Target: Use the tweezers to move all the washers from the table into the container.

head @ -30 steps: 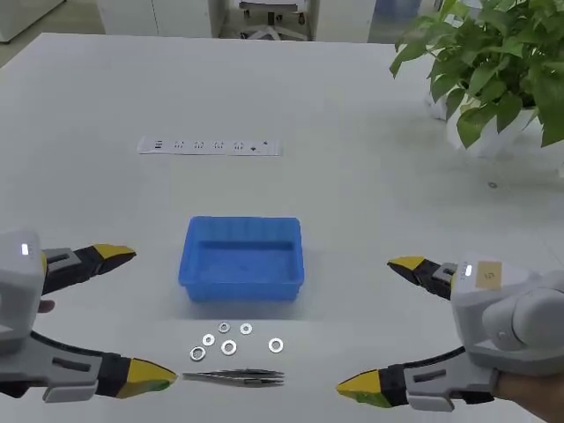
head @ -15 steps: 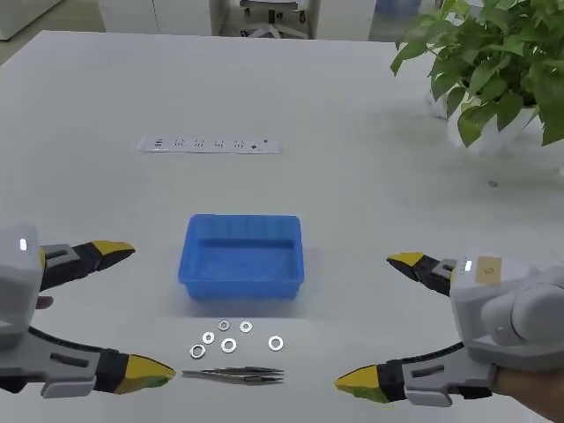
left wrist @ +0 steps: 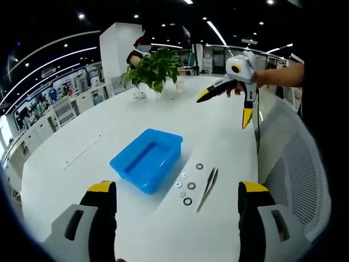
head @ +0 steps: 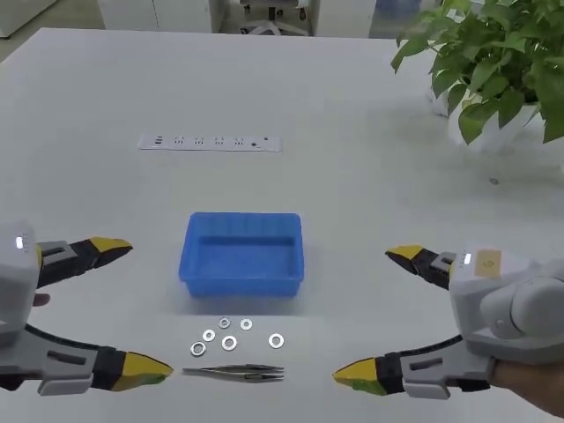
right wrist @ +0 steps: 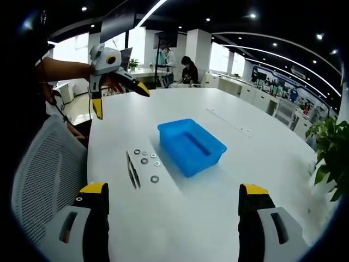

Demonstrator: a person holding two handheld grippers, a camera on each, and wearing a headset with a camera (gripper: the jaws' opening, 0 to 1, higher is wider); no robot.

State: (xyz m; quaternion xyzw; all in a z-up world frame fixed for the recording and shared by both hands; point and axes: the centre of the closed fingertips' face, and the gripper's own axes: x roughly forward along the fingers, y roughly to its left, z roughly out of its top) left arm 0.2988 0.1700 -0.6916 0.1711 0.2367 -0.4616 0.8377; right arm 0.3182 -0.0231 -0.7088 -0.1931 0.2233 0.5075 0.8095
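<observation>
At the left edge of the head view the left tool (head: pixel 143 308) hovers over the white table (head: pixel 352 159), its yellow-tipped jaws wide apart with nothing between them. Further back on the table, a white power strip (head: pixel 210 144) lies flat. Toward the middle sits the blue container (head: pixel 242 284), open side up, with nothing visible inside. Just in front of it, six washers (head: pixel 229 343) lie loosely scattered on the table, all outside the container. The tweezers (head: pixel 233 374) lie flat just in front of the washers, running left to right, and neither tool touches them. To the right, the right tool (head: pixel 366 316) hangs at about the same height as the left one, its jaws also spread wide and holding nothing. At the far right corner stands a leafy green plant (head: pixel 493 62).
</observation>
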